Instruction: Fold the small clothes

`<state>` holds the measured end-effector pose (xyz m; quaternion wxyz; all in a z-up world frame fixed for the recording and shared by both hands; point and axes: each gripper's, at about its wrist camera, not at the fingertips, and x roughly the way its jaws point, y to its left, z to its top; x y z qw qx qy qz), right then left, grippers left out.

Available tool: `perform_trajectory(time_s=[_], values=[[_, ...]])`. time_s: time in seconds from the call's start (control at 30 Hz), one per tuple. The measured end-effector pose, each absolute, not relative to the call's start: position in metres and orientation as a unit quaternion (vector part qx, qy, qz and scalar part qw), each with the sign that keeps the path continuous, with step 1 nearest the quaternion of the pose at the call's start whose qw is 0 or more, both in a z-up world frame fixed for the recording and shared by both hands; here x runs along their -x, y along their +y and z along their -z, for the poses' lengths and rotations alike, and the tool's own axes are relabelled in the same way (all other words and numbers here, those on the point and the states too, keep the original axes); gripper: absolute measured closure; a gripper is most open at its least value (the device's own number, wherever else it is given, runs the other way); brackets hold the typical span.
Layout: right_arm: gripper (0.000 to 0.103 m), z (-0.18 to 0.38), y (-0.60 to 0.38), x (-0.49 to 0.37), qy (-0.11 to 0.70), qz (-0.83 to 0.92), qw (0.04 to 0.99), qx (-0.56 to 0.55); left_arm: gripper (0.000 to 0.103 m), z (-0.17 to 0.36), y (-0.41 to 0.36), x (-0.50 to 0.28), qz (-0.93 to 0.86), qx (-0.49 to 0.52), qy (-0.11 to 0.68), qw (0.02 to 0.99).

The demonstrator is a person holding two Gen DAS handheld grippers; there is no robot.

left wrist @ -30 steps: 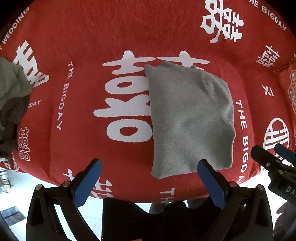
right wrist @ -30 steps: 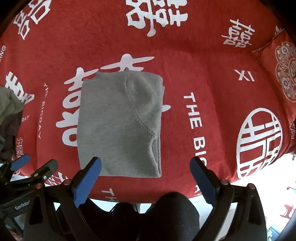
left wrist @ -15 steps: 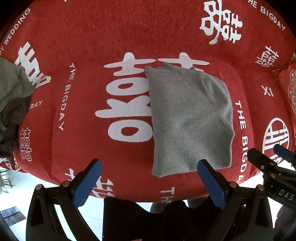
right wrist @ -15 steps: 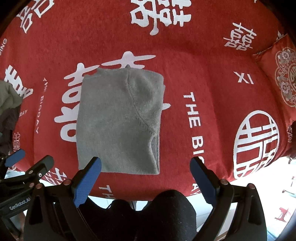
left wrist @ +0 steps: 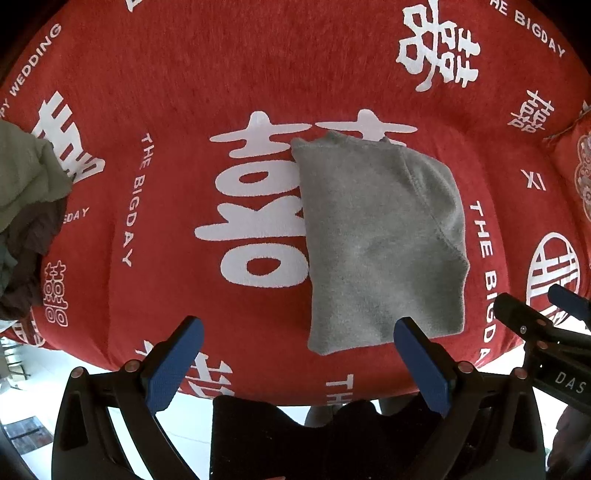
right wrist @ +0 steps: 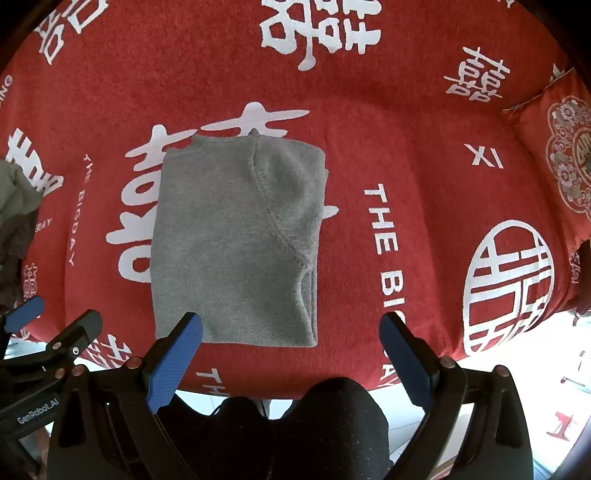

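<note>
Left hand-held gripper [left wrist: 297, 352] hangs low over the near edge of the red cloth-covered surface [left wrist: 258, 74], its 2 blue fingers spread wide and holding nothing; the right hand-held gripper [right wrist: 291, 347] hangs beside it in the same way, spread and empty. Dark-clothed knees [right wrist: 343, 417] of the person show below both. Just beyond the fingertips lies the folded grey garment [right wrist: 232, 251], flat on the red cloth, a curved seam running down its right half and its near hem close to the cloth's front edge. Neither hand-held gripper touches it. Well to the left sits a heap of olive and dark clothes [left wrist: 26, 199]. Farther back, white printed characters [right wrist: 321, 29] cover the cloth, and a patterned red cushion [right wrist: 561, 147] rests at the far right.
</note>
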<state>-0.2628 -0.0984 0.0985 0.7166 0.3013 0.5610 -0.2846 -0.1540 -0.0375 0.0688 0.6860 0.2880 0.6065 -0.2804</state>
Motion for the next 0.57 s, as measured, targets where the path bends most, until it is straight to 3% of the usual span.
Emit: perform_trajectory(time_s=[0.57], values=[[0.006,-0.0959,-0.0957,0.2626,0.565,0.287,0.714,-0.297,0.0,-0.0699,-0.0359,0.1528,0.285,-0.28,0.598,0.695]])
